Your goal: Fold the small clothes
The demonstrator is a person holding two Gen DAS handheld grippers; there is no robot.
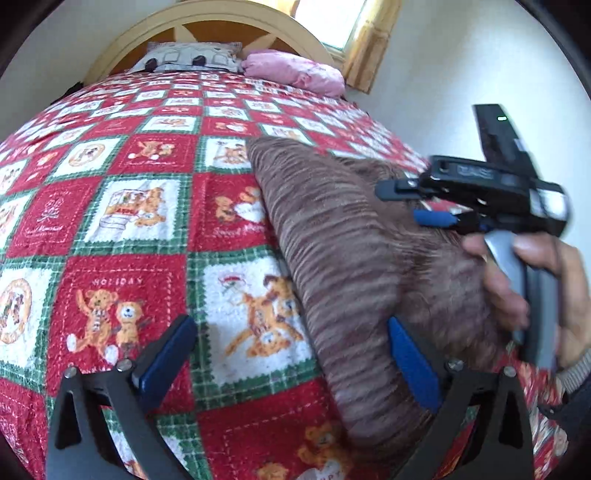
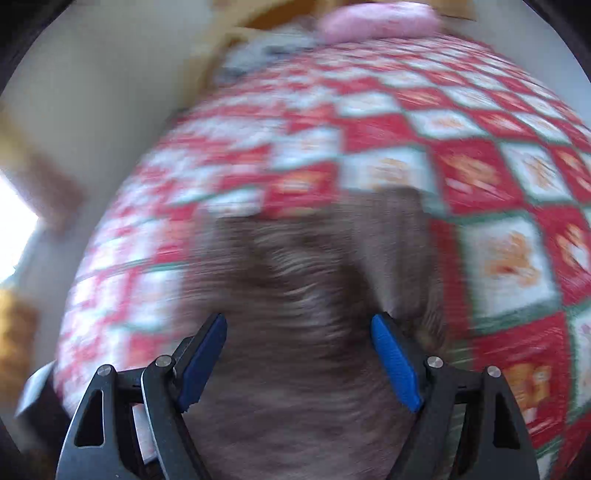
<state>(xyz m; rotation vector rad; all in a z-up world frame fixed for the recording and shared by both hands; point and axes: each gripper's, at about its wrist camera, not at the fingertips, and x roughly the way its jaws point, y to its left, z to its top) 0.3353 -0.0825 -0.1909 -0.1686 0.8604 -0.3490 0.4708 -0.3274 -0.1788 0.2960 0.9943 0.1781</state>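
Note:
A brown striped knit garment (image 1: pixel 332 251) lies in a long folded strip on the red, white and green teddy-bear quilt (image 1: pixel 122 221). My left gripper (image 1: pixel 291 332) is open just above the quilt, its right finger against the garment's near end. My right gripper (image 1: pixel 402 201) shows in the left wrist view over the garment's right side, held in a hand. In the blurred right wrist view my right gripper (image 2: pixel 299 332) is open with the garment (image 2: pixel 306 280) between and under its fingers, on the quilt (image 2: pixel 480 173).
A patterned pillow (image 1: pixel 192 55) and a pink pillow (image 1: pixel 295 70) lie at the head of the bed by a wooden headboard (image 1: pixel 207 22). A window (image 1: pixel 332 22) is behind. White walls flank the bed.

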